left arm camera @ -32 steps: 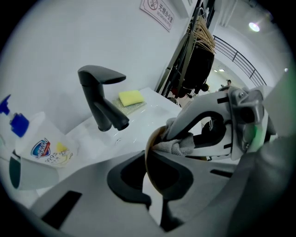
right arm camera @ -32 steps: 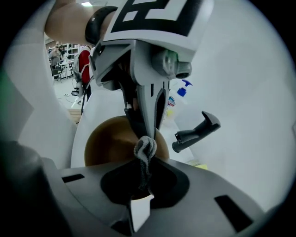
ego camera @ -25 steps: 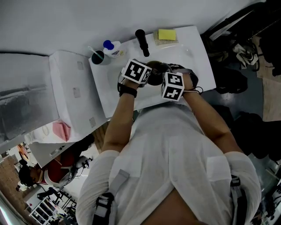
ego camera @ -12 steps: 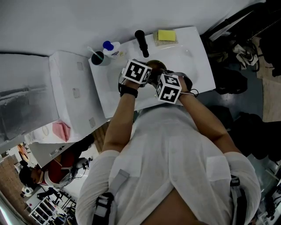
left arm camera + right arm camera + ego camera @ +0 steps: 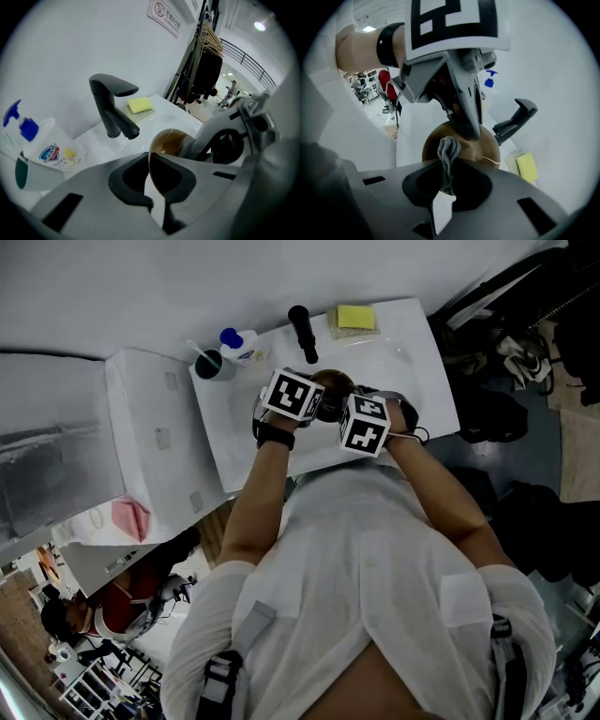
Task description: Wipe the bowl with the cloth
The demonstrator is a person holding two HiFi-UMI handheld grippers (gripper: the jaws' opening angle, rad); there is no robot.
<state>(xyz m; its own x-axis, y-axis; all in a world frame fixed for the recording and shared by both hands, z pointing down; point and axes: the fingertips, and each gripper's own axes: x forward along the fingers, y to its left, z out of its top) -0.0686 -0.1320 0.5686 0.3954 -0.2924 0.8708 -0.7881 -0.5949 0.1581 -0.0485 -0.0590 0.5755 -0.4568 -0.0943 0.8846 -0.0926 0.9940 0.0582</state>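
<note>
A brown bowl (image 5: 332,388) hangs over the white sink (image 5: 412,362), held on its edge between the two grippers. My left gripper (image 5: 149,174) is shut on the bowl's (image 5: 169,141) rim. My right gripper (image 5: 446,178) is shut on a folded grey cloth (image 5: 448,154), and the cloth presses against the bowl (image 5: 485,145). In the head view the left gripper (image 5: 292,395) and right gripper (image 5: 367,424) sit side by side over the basin, and the cloth is hidden there.
A black faucet (image 5: 303,329) stands behind the bowl. A yellow sponge (image 5: 356,314) lies at the sink's back right. A spray bottle (image 5: 239,341) and a dark cup (image 5: 210,362) stand at the back left. A white cabinet (image 5: 150,437) sits left of the sink.
The right gripper swung left toward the left gripper with the cloth, then came back right a little. The left gripper and the bowl have stayed nearly still.
</note>
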